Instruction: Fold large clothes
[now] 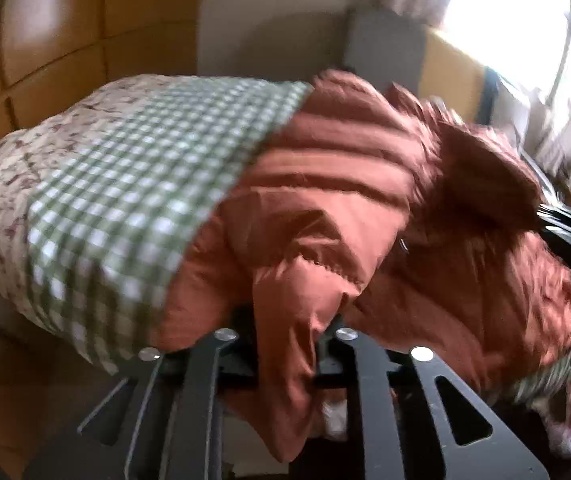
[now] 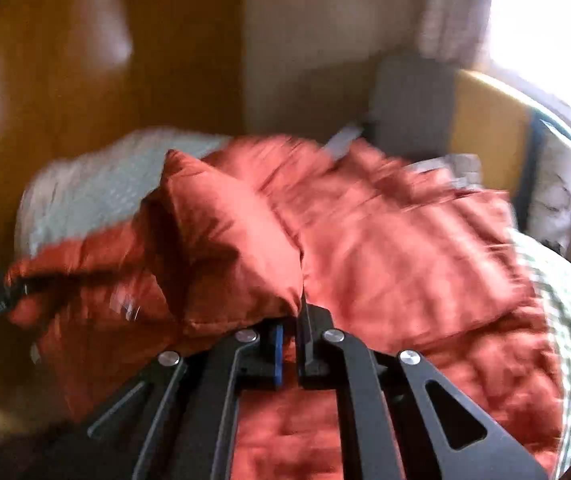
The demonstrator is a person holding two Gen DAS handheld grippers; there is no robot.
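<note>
left gripper point(image 1: 285, 344) pinches a hem fold of the puffy rust-orange quilted jacket point(image 1: 365, 184) | right gripper point(image 2: 291, 344) nearly closed on another edge (blurred) | you hold both to spread it ahead.

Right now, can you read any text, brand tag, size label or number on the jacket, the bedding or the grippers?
None: no readable text in either view.
Rust-orange puffer jacket: no tag or print showing; both views are motion-blurred.
Green checked bed cover: pattern only.
Left gripper and right gripper, both shut on jacket fabric: no markings visible.
</note>
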